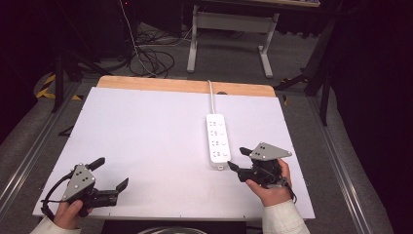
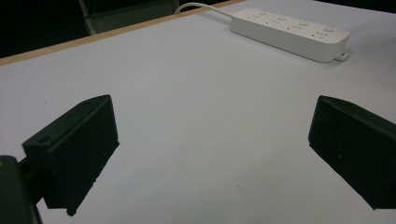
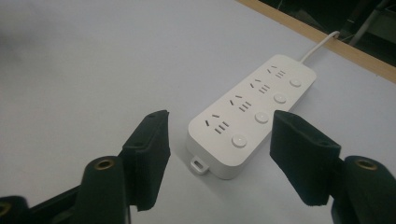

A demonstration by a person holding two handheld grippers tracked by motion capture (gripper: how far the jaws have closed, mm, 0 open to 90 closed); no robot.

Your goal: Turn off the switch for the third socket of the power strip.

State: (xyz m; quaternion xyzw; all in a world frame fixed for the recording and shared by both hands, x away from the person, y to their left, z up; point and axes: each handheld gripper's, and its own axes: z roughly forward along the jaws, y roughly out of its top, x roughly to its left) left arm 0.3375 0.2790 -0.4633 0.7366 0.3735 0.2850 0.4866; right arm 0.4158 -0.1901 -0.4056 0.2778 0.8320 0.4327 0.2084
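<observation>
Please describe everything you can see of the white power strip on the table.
The power strip is a long white bar with rounded corners, plastic by its look. It has four socket groups in a row, each with a round button beside it, and a small hanging loop at the near end. A white cable leaves its far end. It lies flat on the white table, nothing plugged in, untouched.
</observation>
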